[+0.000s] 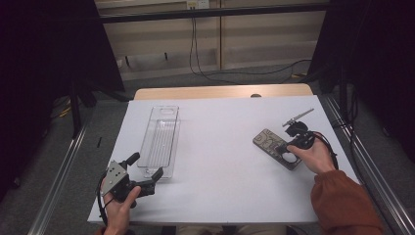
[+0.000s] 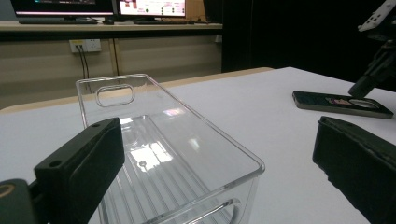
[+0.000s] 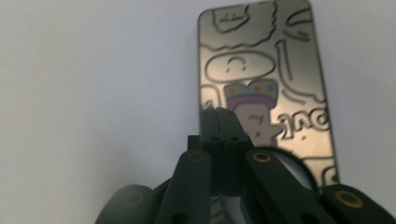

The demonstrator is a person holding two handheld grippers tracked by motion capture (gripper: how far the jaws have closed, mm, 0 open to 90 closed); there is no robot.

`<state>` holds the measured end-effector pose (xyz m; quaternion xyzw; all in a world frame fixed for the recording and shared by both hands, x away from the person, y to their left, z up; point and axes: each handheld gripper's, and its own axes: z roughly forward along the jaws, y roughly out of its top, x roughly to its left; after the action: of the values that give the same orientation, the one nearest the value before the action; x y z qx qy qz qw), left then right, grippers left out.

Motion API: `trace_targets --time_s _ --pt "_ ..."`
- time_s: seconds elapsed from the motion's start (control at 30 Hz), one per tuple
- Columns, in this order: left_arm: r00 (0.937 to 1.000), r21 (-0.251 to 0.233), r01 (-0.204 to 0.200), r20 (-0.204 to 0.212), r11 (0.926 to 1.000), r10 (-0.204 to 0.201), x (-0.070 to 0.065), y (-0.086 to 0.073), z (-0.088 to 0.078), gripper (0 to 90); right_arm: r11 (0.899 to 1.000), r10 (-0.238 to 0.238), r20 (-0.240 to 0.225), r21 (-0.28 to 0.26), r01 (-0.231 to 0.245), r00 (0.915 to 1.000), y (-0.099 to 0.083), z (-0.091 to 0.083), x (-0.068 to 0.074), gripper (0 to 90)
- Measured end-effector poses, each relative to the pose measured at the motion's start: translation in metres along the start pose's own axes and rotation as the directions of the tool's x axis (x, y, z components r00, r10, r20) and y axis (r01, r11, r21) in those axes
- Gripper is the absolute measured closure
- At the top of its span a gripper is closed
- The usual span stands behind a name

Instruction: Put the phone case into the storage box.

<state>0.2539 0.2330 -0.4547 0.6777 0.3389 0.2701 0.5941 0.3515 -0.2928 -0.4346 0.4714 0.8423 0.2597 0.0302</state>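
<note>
Here | white table [image 1: 220,161] | grey floor [image 1: 63,147] | dark curtains [image 1: 44,49] | wooden wall [image 1: 264,34]

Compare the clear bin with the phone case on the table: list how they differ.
The clear bin is see-through plastic; the phone case is opaque grey with cartoon drawings. The bin is a deep, open-topped container, the case a thin flat slab. The bin is the larger and lies by the left gripper, the case under the right gripper. Both rest on the white table.

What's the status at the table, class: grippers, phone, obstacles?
Left gripper open beside clear tray. Right gripper shut, over phone lying flat. Nothing between phone and tray.
</note>
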Motion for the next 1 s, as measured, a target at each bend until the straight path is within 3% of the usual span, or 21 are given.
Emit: trace_targets --time_s 0.23,0.3,0.33,0.43,0.5,0.53,0.6,0.77,1.0 --pt "1.0 0.006 0.003 0.002 1.0 -0.003 0.0 -0.001 0.0 2.2 0.999 0.038 0.062 -0.006 -0.038 0.9974 0.02 0.01 -0.016 90.0" --pt "0.9999 0.015 -0.013 0.002 0.9998 0.013 0.001 0.0 0.0 2.2 0.999 0.034 0.083 0.001 -0.034 0.996 0.025 0.013 -0.02 90.0" --pt "0.9999 0.014 -0.011 0.003 0.9998 0.011 0.001 -0.001 0.0 2.2 0.997 0.072 0.091 0.0 -0.072 0.9933 0.028 0.014 -0.021 90.0" --pt "0.9999 0.005 0.011 -0.004 0.9999 -0.011 0.0 -0.001 0.001 2.2 0.997 0.075 0.118 -0.003 -0.075 0.9902 0.036 0.018 -0.028 90.0" --pt "1.0 0.013 -0.005 0.0 0.9999 0.005 0.0 -0.001 0.0 2.2 0.997 0.075 0.117 -0.024 -0.073 0.9903 0.04 0.02 -0.032 90.0" --pt "1.0 0.007 0.005 -0.003 1.0 -0.005 0.0 -0.001 0.001 2.2 0.995 0.095 0.122 -0.021 -0.093 0.9879 0.042 0.021 -0.033 90.0" --pt "1.0 0.011 -0.005 0.006 0.9999 0.005 0.001 -0.001 0.002 2.2 0.995 0.095 0.154 -0.019 -0.094 0.9834 0.045 0.026 -0.036 90.0" --pt "1.0 0.01 0.0 0.005 1.0 0.0 0.0 -0.001 0.002 2.2 0.991 0.132 0.166 -0.044 -0.127 0.9772 0.052 0.033 -0.048 90.0" --pt "1.0 0.014 0.0 0.006 0.9999 0.0 0.001 -0.002 0.002 2.2 0.985 0.173 0.165 -0.033 -0.17 0.9711 0.05 0.046 -0.056 90.0"
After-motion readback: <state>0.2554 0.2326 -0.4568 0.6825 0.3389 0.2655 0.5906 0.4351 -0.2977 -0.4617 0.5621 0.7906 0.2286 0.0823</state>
